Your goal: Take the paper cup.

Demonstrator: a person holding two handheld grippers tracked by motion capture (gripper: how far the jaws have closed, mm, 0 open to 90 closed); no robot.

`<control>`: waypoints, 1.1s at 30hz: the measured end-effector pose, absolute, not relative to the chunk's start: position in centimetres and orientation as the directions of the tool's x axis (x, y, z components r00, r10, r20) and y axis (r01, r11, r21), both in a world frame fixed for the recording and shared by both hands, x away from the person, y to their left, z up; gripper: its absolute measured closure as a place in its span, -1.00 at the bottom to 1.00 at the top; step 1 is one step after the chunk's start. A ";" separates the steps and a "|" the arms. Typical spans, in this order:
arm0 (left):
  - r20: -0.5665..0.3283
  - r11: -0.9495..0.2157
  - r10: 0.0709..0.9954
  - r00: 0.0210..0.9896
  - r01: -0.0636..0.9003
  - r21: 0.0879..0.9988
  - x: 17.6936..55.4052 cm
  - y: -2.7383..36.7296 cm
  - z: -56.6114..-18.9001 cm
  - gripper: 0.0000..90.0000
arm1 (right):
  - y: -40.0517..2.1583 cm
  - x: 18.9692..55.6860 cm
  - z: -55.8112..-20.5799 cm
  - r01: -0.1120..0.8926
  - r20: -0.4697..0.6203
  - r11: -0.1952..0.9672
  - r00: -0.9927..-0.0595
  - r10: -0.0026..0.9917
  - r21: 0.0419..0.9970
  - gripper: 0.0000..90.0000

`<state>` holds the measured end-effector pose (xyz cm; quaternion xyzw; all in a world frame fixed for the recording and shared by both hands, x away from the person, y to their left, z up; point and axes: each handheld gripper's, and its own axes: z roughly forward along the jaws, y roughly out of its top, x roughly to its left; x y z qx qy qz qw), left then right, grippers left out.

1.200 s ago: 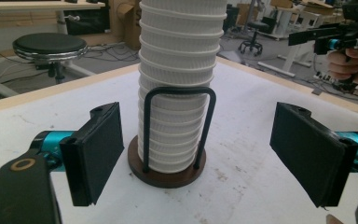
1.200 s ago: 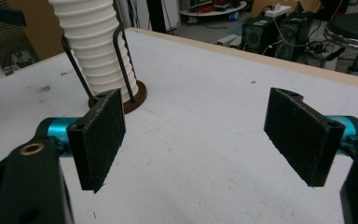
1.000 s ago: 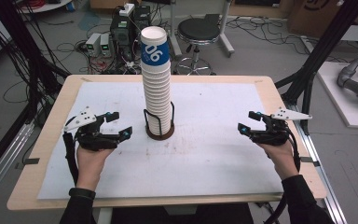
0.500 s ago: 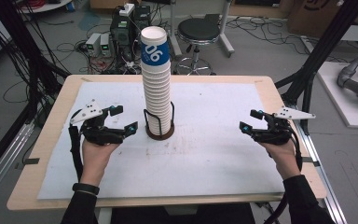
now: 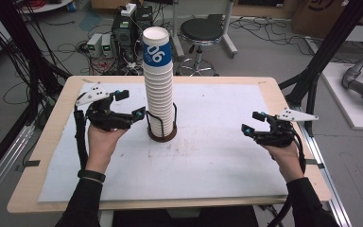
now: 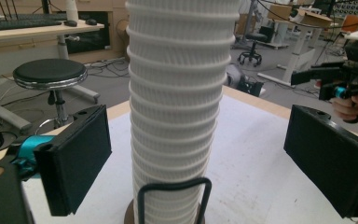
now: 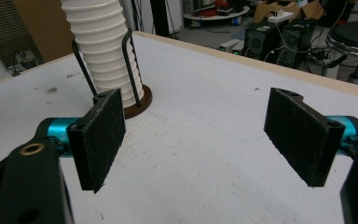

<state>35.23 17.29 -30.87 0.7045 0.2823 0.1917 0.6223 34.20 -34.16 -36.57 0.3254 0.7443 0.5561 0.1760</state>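
A tall stack of white ribbed paper cups (image 5: 159, 90) stands in a black wire holder (image 5: 162, 135) with a round brown base, at the middle of the table. The top cup carries a blue band. My left gripper (image 5: 131, 104) is just left of the stack and points at it. Its jaws have just been opening and stand wide, with nothing pressed between them. In the left gripper view the stack (image 6: 179, 93) rises straight ahead between the two pads (image 6: 77, 158). My right gripper (image 5: 251, 123) hovers open far to the right, facing the holder (image 7: 135, 100).
A white mat (image 5: 217, 156) covers the wooden table (image 5: 283, 101). Behind the table are a black stool (image 5: 207, 29), electronics boxes (image 5: 101, 45) and cables on the floor. Black frame posts (image 5: 321, 56) stand at both sides.
My left gripper has risen and moved toward the cup stack, and its jaws have spread wider. The right gripper has stayed where it was.
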 end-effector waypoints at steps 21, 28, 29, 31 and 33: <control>-0.082 -0.027 0.617 0.783 0.125 0.992 38.7 15.1 -27.2 -0.85 | -33.9 34.3 -36.7 0.294 0.108 0.177 -0.744 0.659 0.939 -0.55; -0.055 -0.068 0.610 0.791 0.121 0.990 39.7 13.9 -26.6 -0.93 | -33.7 34.3 -36.7 0.304 0.119 0.178 -0.748 0.653 0.936 -0.56; -0.058 -0.071 0.614 0.787 0.128 0.989 39.9 13.7 -26.6 -0.93 | -33.7 34.3 -36.7 0.304 0.119 0.178 -0.748 0.653 0.936 -0.56; -0.067 -0.069 0.612 0.788 0.138 0.988 40.4 13.4 -26.7 -0.93 | -33.7 34.3 -36.8 0.299 0.114 0.181 -0.751 0.651 0.937 -0.56; -0.071 -0.070 0.608 0.791 0.143 0.987 40.5 13.3 -26.7 -0.93 | -33.6 34.3 -36.8 0.301 0.116 0.181 -0.752 0.648 0.936 -0.56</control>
